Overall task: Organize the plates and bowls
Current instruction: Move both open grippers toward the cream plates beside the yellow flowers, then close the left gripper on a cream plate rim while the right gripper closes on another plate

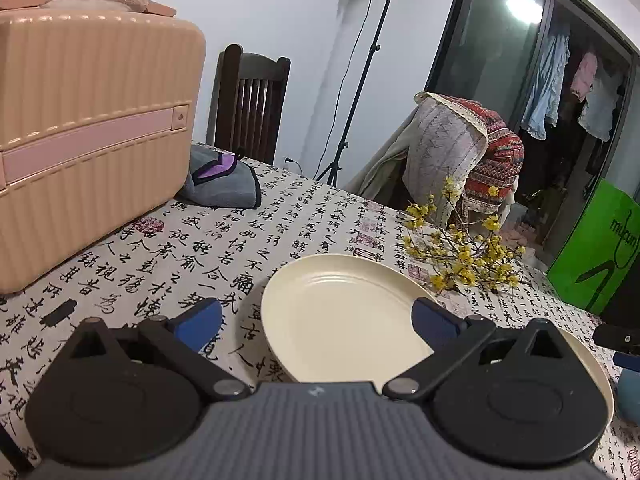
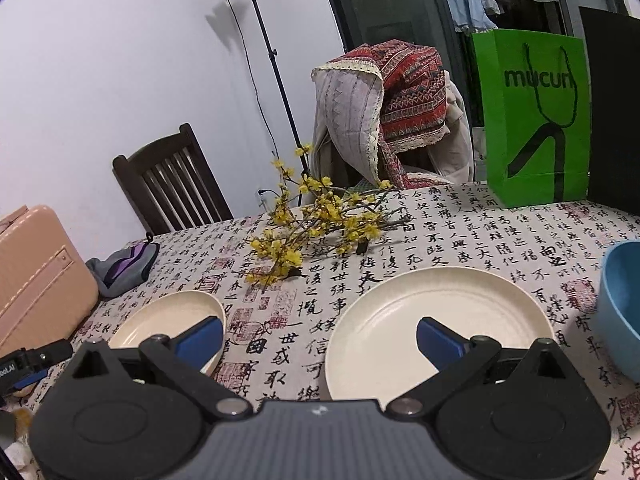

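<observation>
Worktop [image 2: 400, 216]: covered by a cloth printed with black calligraphy.

Left plate [image 2: 172, 316], cream: flat on the cloth, near the pink case [image 2: 36, 276]. In the left wrist view the same plate [image 1: 344, 316] lies directly ahead of the left tool [image 1: 316, 320], whose blue fingers are spread wide and hold nothing; one finger hangs over the plate's right rim.

Right plate [image 2: 432, 312], cream, larger in view: flat on the cloth, apart from the left plate. The right tool [image 2: 320, 338] is released, jaws wide, one blue finger above this plate's near side, empty.

Blue bowl [image 2: 620, 304]: upright at the right edge, just beside the right plate.

Yellow flower sprig [image 2: 320, 220]: lying beyond both plates.

Green paper bag [image 2: 536, 116]: upright at the far edge.
</observation>
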